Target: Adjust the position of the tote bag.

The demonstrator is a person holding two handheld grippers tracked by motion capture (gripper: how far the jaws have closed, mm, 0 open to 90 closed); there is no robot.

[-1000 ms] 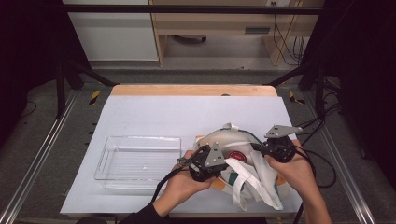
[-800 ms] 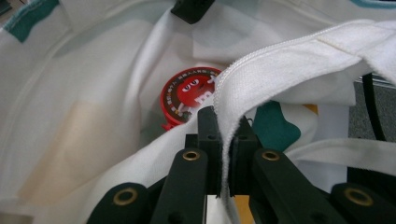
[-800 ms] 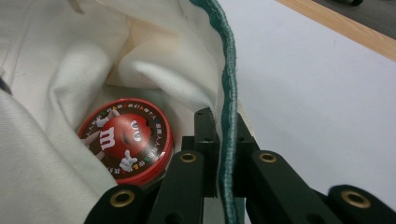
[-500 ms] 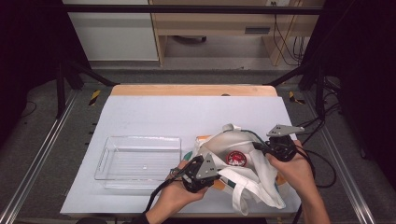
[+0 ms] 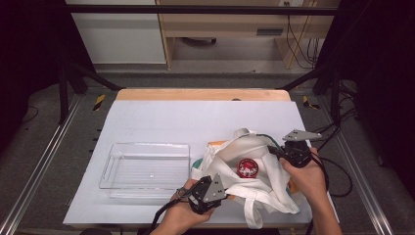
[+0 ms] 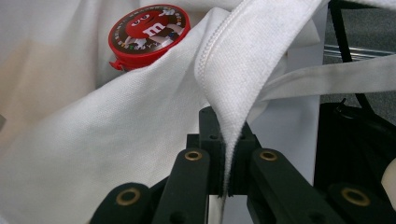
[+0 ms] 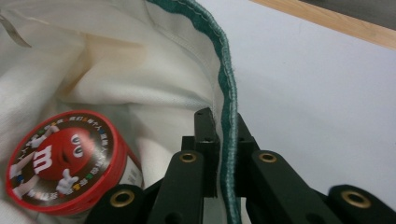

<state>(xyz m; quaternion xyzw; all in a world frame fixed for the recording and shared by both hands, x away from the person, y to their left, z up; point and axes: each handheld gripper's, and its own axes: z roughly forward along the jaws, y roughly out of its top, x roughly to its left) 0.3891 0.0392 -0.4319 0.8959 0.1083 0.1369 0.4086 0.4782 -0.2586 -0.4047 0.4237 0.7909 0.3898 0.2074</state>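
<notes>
High view: a white tote bag (image 5: 249,181) lies near the table's (image 5: 195,117) front right corner, a red candy tin (image 5: 248,168) inside its mouth, a clear tray (image 5: 147,169) just beside it.

Left gripper view: the left gripper (image 6: 227,156) is clamped on the bag's white hem.

Right gripper view: the right gripper (image 7: 223,154) is clamped on the bag's green-edged rim, the tin beside it.

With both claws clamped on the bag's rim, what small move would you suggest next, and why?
Probably draw the two claws apart to widen the mouth. The left claw pinches the white edge of the tote bag, the right claw pinches its green edge, and the red candy tub sits inside, partly covered by cloth.
</notes>
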